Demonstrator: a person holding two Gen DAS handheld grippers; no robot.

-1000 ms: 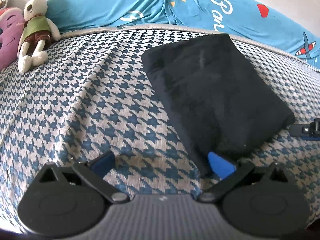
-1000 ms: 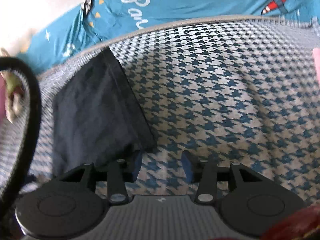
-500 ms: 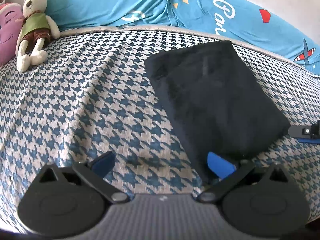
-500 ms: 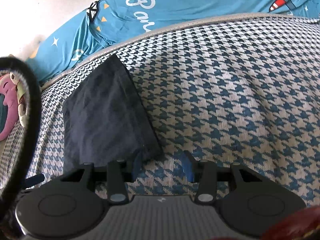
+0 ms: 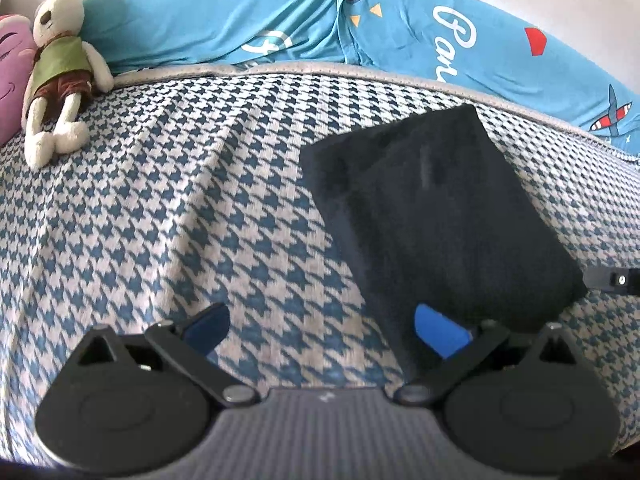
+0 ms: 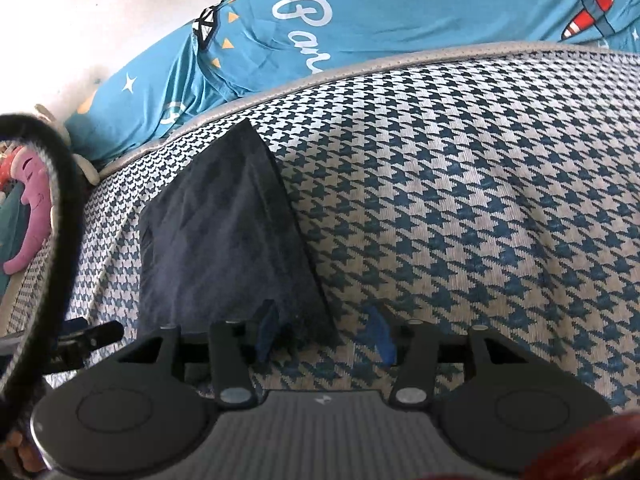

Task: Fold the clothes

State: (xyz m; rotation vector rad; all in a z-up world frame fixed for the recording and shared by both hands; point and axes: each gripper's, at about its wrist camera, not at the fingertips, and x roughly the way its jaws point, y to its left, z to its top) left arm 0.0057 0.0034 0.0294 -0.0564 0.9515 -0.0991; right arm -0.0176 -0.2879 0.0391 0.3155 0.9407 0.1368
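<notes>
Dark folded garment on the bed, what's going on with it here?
A person holds a gripper in each hand over a houndstooth bed cover. The dark garment lies folded into a neat rectangle, gripped by neither. The left gripper stands wide open beside its near edge. The right gripper has just been opening its jaws at the near corner, pressing on nothing. The fold looks finished. A stuffed rabbit lies farther back.

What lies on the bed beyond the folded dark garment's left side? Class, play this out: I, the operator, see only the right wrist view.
Observer: A plush rabbit in a green vest lies on the houndstooth cover, well apart from the garment.
Operator: Does the left hand-held gripper grip the garment?
Observer: No. It stands open: one blue pad is over the garment's near corner, the other over bare cover.
</notes>
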